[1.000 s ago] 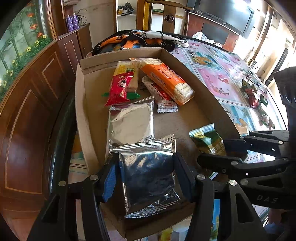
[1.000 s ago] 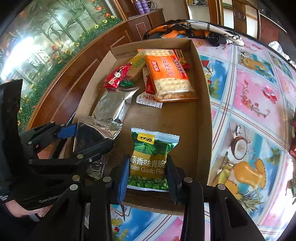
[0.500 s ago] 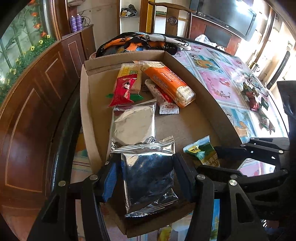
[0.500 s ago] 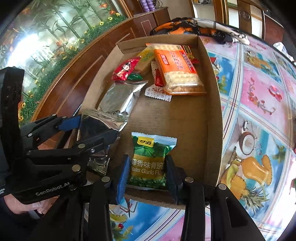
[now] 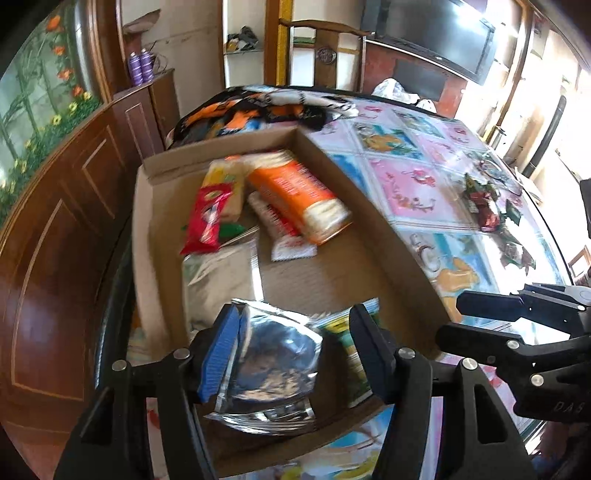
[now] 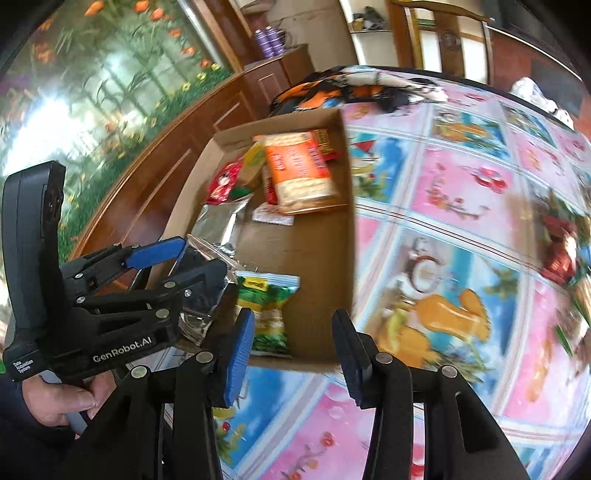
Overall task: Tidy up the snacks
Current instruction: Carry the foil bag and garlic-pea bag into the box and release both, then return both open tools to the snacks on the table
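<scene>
Several bright and silver snack packets [image 5: 295, 199] lie in a cardboard box [image 5: 388, 236].

Your table [image 6: 461, 206] wears a bright cartoon-print cloth. Dark wood cabinet [image 5: 66, 236] left, flower mural [image 6: 92, 92] behind it. Chair [image 5: 325, 55] and TV [image 5: 439, 33] beyond; strong daylight from your right.

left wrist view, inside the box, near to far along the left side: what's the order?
Shiny foil pouch between the fingers of the left hand-held gripper → flat silver pouch → red packet → yellow packet → back wall of the cardboard box.
</scene>
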`<state>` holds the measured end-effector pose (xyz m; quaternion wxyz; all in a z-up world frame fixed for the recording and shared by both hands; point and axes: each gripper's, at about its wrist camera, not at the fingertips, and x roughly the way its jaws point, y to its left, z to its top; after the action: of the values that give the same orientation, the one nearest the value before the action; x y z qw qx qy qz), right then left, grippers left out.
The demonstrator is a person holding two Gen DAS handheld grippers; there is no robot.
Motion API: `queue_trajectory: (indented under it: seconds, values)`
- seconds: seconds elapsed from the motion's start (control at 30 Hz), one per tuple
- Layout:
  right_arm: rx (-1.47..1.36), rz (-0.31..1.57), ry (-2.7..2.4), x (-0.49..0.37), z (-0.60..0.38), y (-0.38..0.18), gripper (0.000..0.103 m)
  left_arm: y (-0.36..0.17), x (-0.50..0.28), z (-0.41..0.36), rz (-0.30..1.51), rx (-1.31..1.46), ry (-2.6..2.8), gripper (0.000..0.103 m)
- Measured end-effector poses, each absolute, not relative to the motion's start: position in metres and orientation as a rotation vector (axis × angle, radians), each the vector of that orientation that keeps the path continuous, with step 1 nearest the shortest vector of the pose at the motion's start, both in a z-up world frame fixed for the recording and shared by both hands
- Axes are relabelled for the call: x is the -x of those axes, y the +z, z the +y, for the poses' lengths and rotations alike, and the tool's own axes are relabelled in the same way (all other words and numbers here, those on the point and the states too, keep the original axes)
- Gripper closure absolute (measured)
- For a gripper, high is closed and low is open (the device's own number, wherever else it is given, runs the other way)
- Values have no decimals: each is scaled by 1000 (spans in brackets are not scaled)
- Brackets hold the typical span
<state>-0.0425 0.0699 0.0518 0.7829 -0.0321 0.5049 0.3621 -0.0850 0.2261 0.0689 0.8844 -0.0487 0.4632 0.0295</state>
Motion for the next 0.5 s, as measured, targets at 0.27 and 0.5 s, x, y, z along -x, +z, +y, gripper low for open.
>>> queue_trajectory:
  seconds: [0.27, 0.5]
  values:
    - [-28, 1070, 695, 43, 14, 60, 56, 75, 73, 184, 953, 47, -14, 40]
    - [-144, 1103, 554, 45, -55, 50, 55, 73, 64, 146, 968, 13, -86, 40]
